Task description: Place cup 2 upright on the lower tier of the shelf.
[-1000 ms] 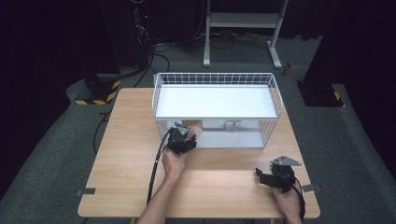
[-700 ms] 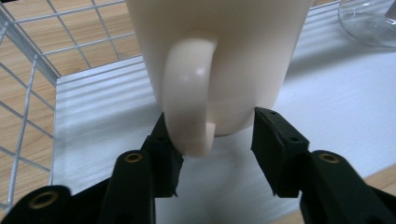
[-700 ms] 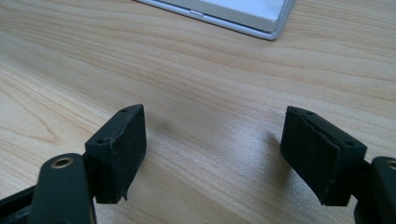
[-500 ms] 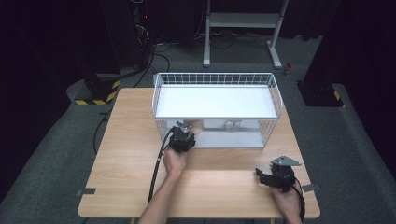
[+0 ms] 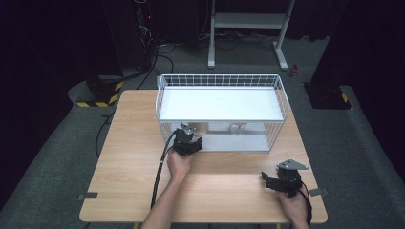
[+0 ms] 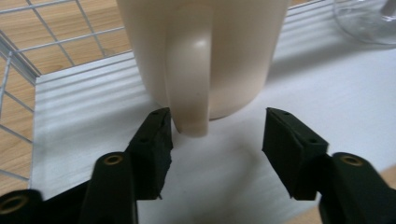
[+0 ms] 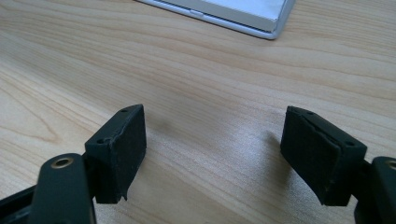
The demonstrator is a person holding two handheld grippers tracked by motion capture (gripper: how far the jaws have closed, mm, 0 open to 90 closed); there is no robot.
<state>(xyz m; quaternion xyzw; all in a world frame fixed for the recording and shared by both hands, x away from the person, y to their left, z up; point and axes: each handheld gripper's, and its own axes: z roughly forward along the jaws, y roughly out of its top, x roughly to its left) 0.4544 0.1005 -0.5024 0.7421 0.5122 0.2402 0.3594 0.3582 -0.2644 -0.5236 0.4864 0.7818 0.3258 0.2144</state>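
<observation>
Left gripper view: my left gripper (image 6: 217, 140) has just been opening, jaws spread around the cream ceramic mug's (image 6: 205, 51) handle on the white shelf (image 6: 327, 88). I'd withdraw straight back. My right gripper (image 7: 212, 154) rests spread over the wooden table (image 7: 187, 70).

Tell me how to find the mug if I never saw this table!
Look for the white wire rack standing on the wooden table. Under its shelf, at the front left, the left gripper points at a cream mug on the white base. It is solid cream with a handle facing the gripper, while its neighbour is a clear glass.
</observation>
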